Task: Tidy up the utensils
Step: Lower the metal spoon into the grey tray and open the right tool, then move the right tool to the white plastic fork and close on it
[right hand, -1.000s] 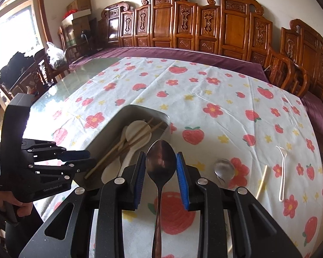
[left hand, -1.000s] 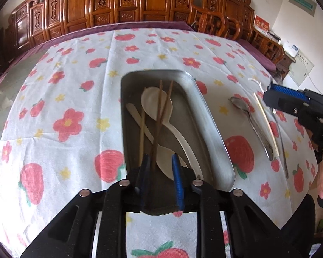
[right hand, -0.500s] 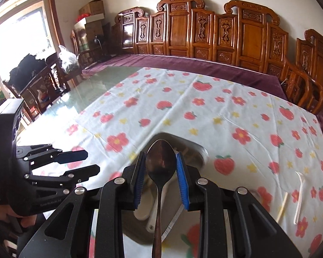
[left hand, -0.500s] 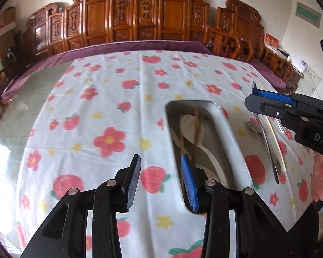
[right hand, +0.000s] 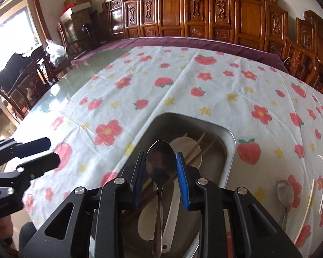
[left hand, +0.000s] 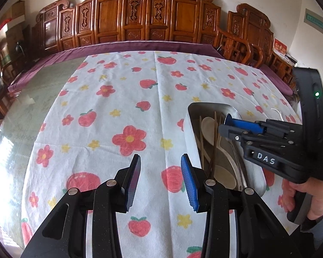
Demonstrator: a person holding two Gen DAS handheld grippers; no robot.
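Desk (right hand: 204,68), under strawberry cloth (left hand: 140,99), carries all; I keep work at near edge for reach

Steel tray (right hand: 230,148) is collection point: white spoons (right hand: 183,146) and chopsticks (right hand: 201,138) lie lengthwise inside, so next piece should go in same way

My right tongs (right hand: 161,169) pinching metal spoon (right hand: 160,163) by bowl edges, handle hanging toward me, poised over tray for drop, I judge

My left tongs (left hand: 160,178) spread, holding nothing, parked over cloth beside tray, clear of right

Second metal spoon (right hand: 284,190) and pale sticks (right hand: 309,202) not yet collected, right of tray
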